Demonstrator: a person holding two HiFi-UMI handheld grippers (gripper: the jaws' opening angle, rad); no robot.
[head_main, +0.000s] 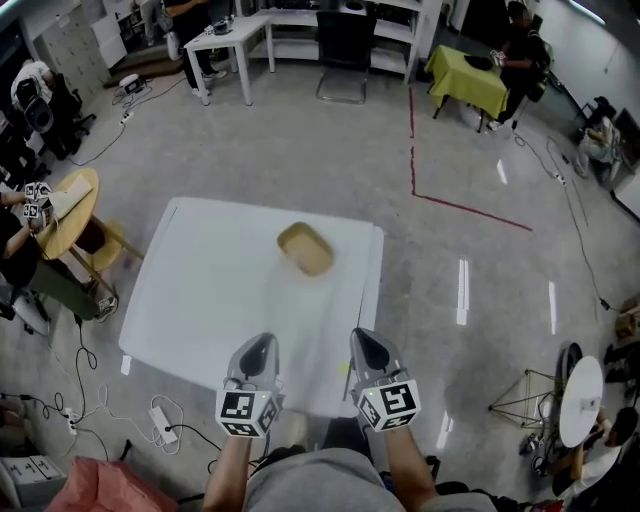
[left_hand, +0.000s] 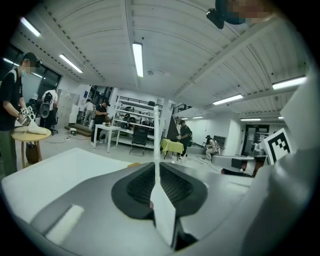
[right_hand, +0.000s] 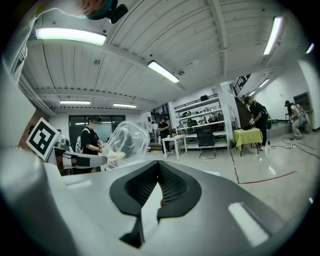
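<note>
At the left of the head view, the left hand-held gripper hangs over the near edge of the white table, its nose aimed away from the person. In the left gripper view its jaws are pressed together along a thin seam, with nothing between them.

Further out, near the middle of the table and a little toward its far right corner, lies the tan tray. It is a shallow oblong dish with rounded corners. Its long axis runs on a slant, from the far left down to the near right, and its open side faces up. Only its own tan floor shows inside. It is well apart from both grippers and sits roughly between their two lines of aim. A sliver of it peeps over the left jaws.

To the right, the right hand-held gripper is level with the left one and just beside it. Its jaws meet at the tips and pinch nothing.
</note>
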